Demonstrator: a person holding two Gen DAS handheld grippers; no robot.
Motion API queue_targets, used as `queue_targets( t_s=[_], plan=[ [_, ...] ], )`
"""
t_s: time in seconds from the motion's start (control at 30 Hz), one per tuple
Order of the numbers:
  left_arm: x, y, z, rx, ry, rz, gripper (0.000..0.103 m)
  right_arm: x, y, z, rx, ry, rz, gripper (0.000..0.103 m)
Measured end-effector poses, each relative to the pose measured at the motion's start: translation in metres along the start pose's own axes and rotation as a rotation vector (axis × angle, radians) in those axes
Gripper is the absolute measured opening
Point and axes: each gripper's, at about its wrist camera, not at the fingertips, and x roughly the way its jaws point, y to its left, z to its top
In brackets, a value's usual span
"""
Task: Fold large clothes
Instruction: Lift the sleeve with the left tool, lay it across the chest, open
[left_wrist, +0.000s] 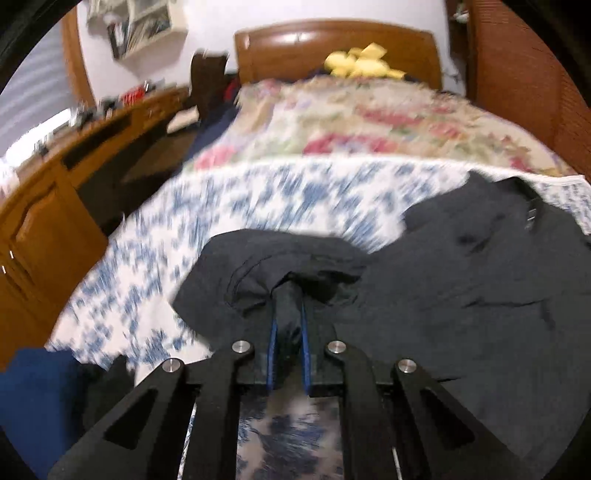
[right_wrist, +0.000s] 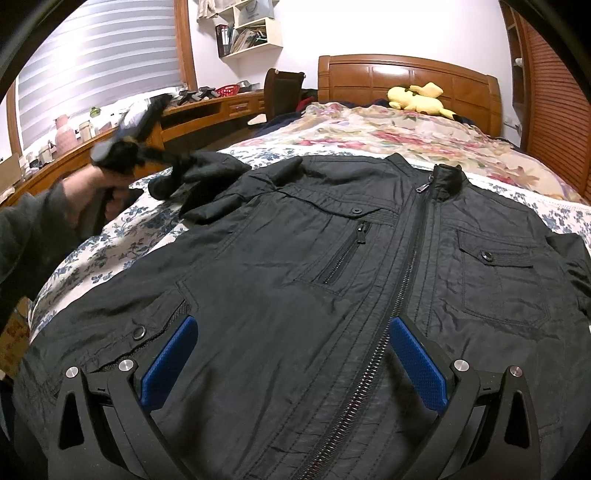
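A black zip-up jacket (right_wrist: 332, 258) lies front-up on the bed, collar toward the headboard. In the left wrist view my left gripper (left_wrist: 288, 306) is shut on a bunched fold of the jacket's sleeve (left_wrist: 280, 266), the cloth pinched between its blue pads. The right wrist view shows that same left gripper (right_wrist: 177, 162) at the far left, held by a hand, with the sleeve (right_wrist: 207, 177) lifted off the bedspread. My right gripper (right_wrist: 291, 332) hovers just above the jacket's lower front, its blue pads wide apart on either side of the zip, nothing between them.
The bed has a blue-and-white floral sheet (right_wrist: 122, 236) and a pink floral quilt (right_wrist: 388, 133) toward the wooden headboard (right_wrist: 406, 77). A yellow plush toy (right_wrist: 417, 98) lies by the headboard. A wooden desk (right_wrist: 207, 110) runs along the left, a slatted wardrobe (right_wrist: 554, 110) on the right.
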Motion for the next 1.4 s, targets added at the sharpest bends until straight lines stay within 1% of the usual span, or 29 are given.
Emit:
queue_targets(
  t_s=[0.1, 0.2, 0.3, 0.47, 0.6, 0.63, 0.67, 0.7, 0.8, 0.87, 0.9, 1.0, 1.03, 1.07, 1.1, 1.13, 1.17, 1.23, 1.33, 1.4],
  plan=[
    [-0.039, -0.026, 0.013, 0.023, -0.064, -0.039, 0.011, -0.005, 0.0, 0.0, 0.0, -0.005, -0.014, 0.103],
    [-0.071, -0.055, 0.02, 0.053, -0.107, -0.076, 0.011, -0.016, 0.002, -0.003, -0.03, -0.019, -0.051, 0.103],
    [-0.104, -0.088, 0.025, 0.095, -0.144, -0.114, 0.011, -0.028, -0.001, -0.007, -0.038, -0.029, -0.068, 0.103],
    [-0.144, -0.133, 0.027, 0.154, -0.173, -0.182, 0.011, -0.045, -0.005, -0.014, -0.04, -0.043, -0.089, 0.103],
    [-0.16, -0.161, 0.014, 0.163, -0.177, -0.201, 0.011, -0.05, -0.006, -0.019, -0.041, -0.043, -0.095, 0.103],
    [-0.161, -0.164, 0.01, 0.159, -0.172, -0.206, 0.012, -0.05, -0.005, -0.02, -0.039, -0.04, -0.091, 0.103],
    [-0.161, -0.168, 0.004, 0.156, -0.164, -0.204, 0.016, -0.049, -0.006, -0.02, -0.036, -0.036, -0.086, 0.103],
    [-0.162, -0.171, -0.002, 0.155, -0.158, -0.2, 0.017, -0.048, -0.006, -0.02, -0.033, -0.034, -0.08, 0.103],
    [-0.165, -0.173, -0.024, 0.142, -0.154, -0.219, 0.027, -0.047, -0.007, -0.018, -0.027, -0.027, -0.065, 0.103],
    [-0.167, -0.171, -0.037, 0.122, -0.153, -0.236, 0.043, -0.046, -0.008, -0.017, -0.026, -0.021, -0.062, 0.103],
    [-0.169, -0.167, -0.044, 0.11, -0.157, -0.244, 0.046, -0.046, -0.009, -0.016, -0.026, -0.018, -0.061, 0.103],
    [-0.174, -0.159, -0.061, 0.096, -0.158, -0.25, 0.048, -0.042, -0.01, -0.015, -0.025, -0.009, -0.06, 0.103],
    [-0.176, -0.157, -0.067, 0.094, -0.158, -0.25, 0.053, -0.042, -0.01, -0.014, -0.025, -0.008, -0.06, 0.103],
    [-0.177, -0.153, -0.072, 0.092, -0.159, -0.248, 0.063, -0.042, -0.01, -0.014, -0.024, -0.007, -0.061, 0.103],
    [-0.181, -0.149, -0.078, 0.087, -0.166, -0.246, 0.07, -0.041, -0.011, -0.014, -0.024, -0.005, -0.062, 0.103],
    [-0.184, -0.145, -0.083, 0.082, -0.176, -0.246, 0.079, -0.041, -0.011, -0.013, -0.025, -0.002, -0.065, 0.103],
    [-0.188, -0.14, -0.089, 0.076, -0.187, -0.245, 0.08, -0.04, -0.01, -0.014, -0.026, 0.0, -0.068, 0.103],
    [-0.194, -0.132, -0.098, 0.07, -0.194, -0.238, 0.08, -0.04, -0.008, -0.014, -0.032, 0.002, -0.072, 0.103],
    [-0.205, -0.119, -0.112, 0.044, -0.217, -0.207, 0.08, -0.039, -0.007, -0.013, -0.038, 0.004, -0.073, 0.103],
    [-0.209, -0.111, -0.12, 0.039, -0.217, -0.194, 0.08, -0.038, -0.007, -0.012, -0.043, 0.006, -0.073, 0.103]
  ],
)
